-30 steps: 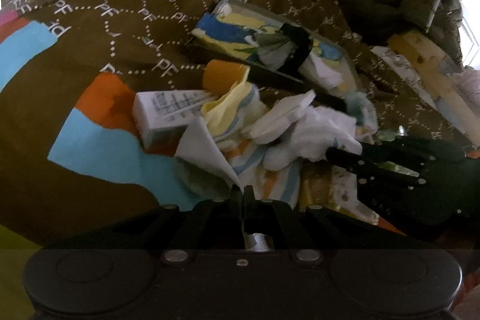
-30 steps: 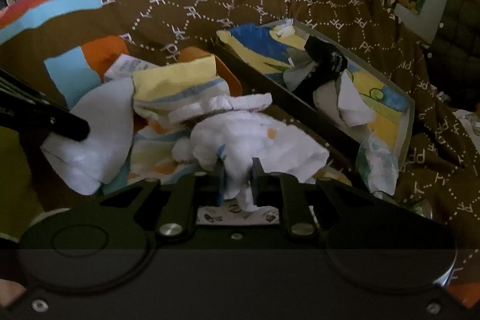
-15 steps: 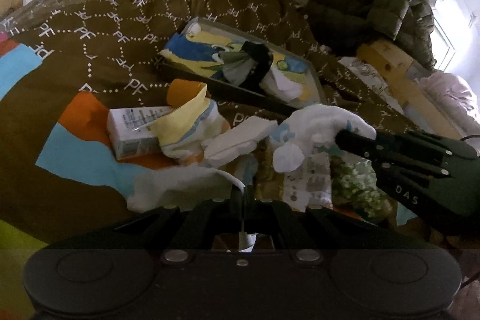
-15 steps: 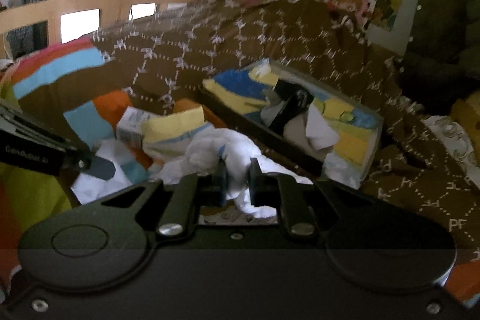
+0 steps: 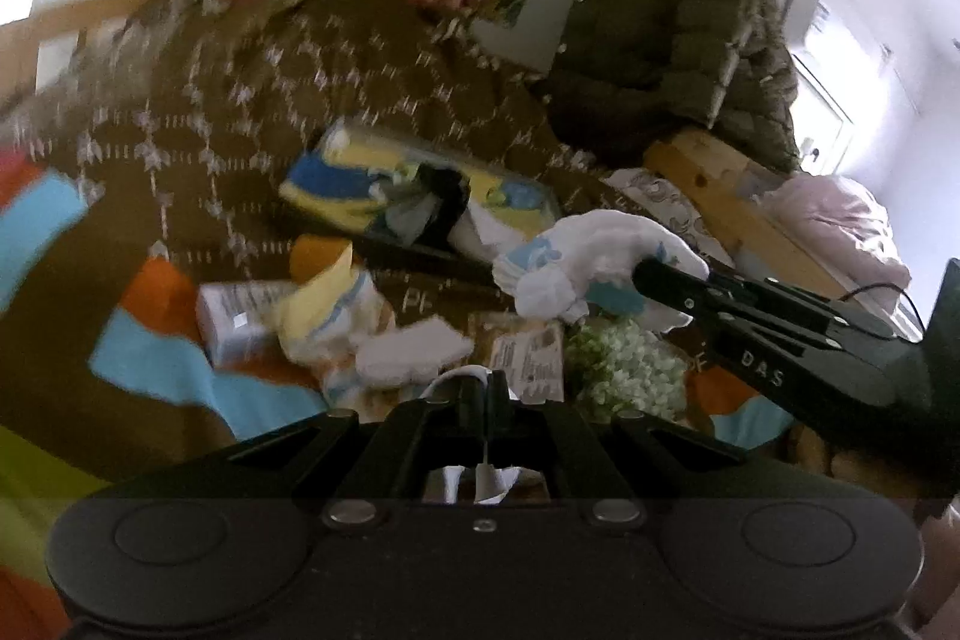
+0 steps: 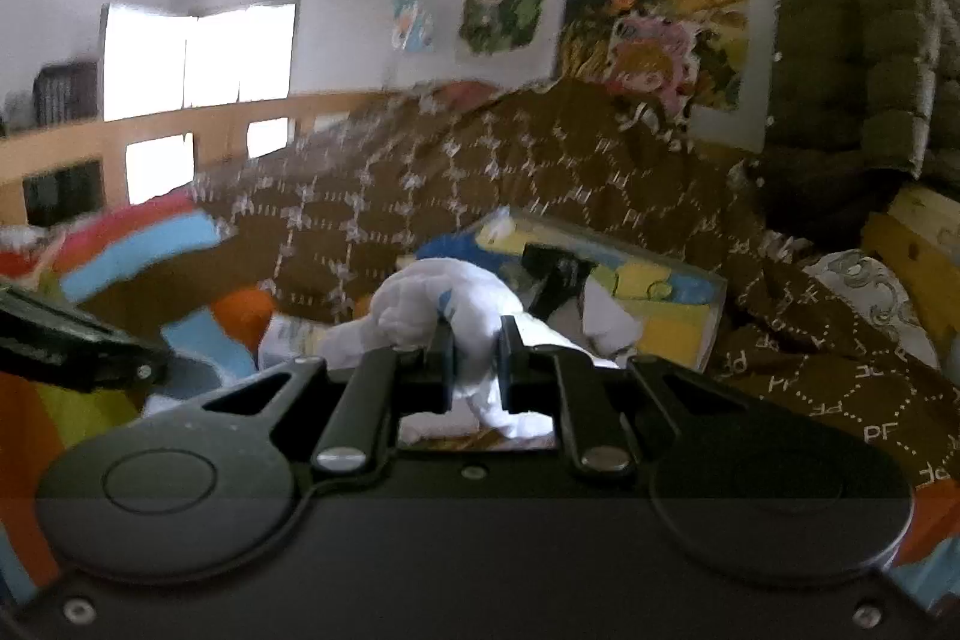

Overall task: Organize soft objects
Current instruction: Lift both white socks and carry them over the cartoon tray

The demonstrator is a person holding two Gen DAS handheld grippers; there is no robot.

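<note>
Readable text first: the brown blanket (image 6: 600,172) has "PF" printed all over, and the right gripper (image 5: 645,280) body says "DAS". It's clamped tight on a bunched white cloth (image 5: 591,259) with blue print, held up above the bed clutter, near the open box (image 5: 420,202) of fabrics. The left gripper (image 5: 477,388) is pinched fully closed on a thin white fabric edge (image 5: 453,377) (mostly hidden), angled down toward the pile.
</note>
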